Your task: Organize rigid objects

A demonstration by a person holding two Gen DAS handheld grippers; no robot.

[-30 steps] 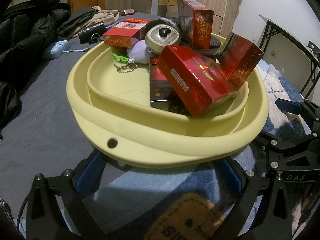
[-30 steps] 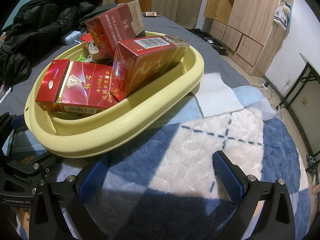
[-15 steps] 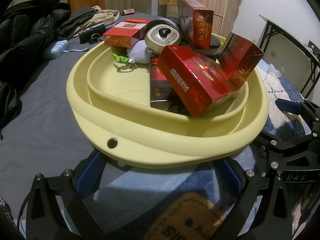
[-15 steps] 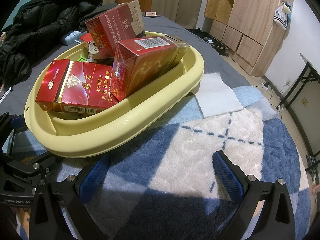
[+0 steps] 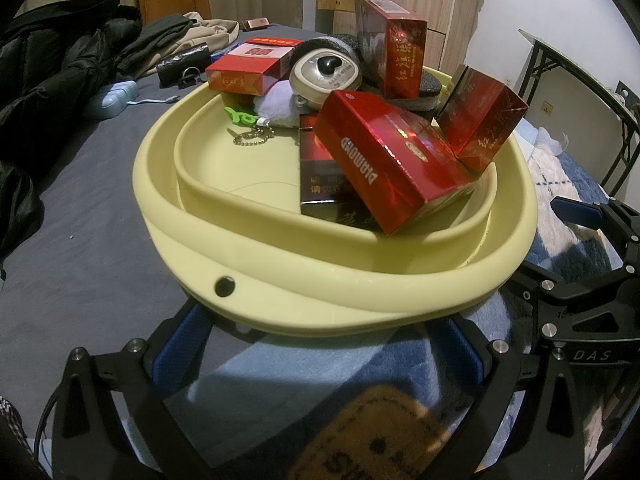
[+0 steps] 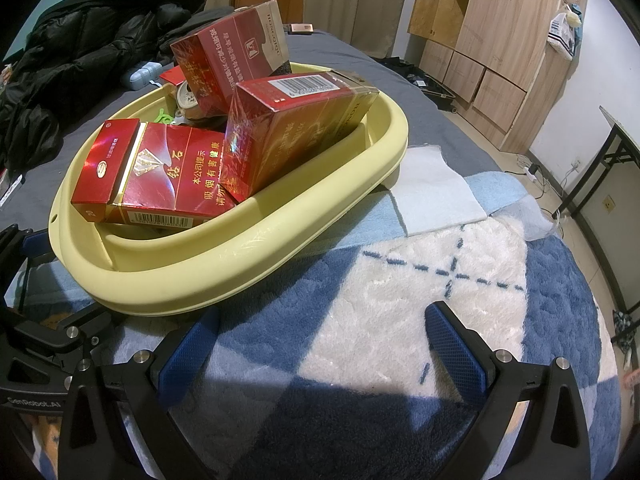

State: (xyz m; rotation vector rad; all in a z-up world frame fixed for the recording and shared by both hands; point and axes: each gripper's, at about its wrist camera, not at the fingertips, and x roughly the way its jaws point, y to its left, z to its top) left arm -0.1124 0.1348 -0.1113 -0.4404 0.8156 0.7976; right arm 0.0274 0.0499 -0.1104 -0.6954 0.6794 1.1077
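Pale yellow plastic basin (image 5: 328, 292), oval, double-rimmed, on a bed, near edge over a blue-and-white plush blanket (image 6: 420, 300), far part over grey sheet (image 5: 80, 240).

Contents, all inside or propped on the inner rim:
- Red carton marked DIAMOND (image 5: 392, 164), tilted, leaning over a dark flat pack (image 5: 320, 176).
- Red carton (image 5: 480, 116) at the right rim, tilted.
- Red carton (image 5: 390, 52), upright, on a dark grey pad (image 5: 428, 84) at the far rim.
- Red-and-pink carton (image 5: 250, 66), flat, at the far left rim.
- Beige round gadget (image 5: 326, 76) beside a white fluffy item (image 5: 276, 100).
- Green clip (image 5: 238, 116) with ball chain (image 5: 252, 136).

Left gripper (image 5: 316, 344): released, blue pads wide apart, just below the basin's near wall, grasping nothing.
Right gripper (image 6: 320, 344): released, blue pads wide apart over the blanket, beside the basin, grasping nothing.

Surroundings: black jacket (image 6: 80, 52), light blue case (image 5: 116, 96), white cloth (image 6: 436, 192), wooden cabinet (image 6: 500, 40).
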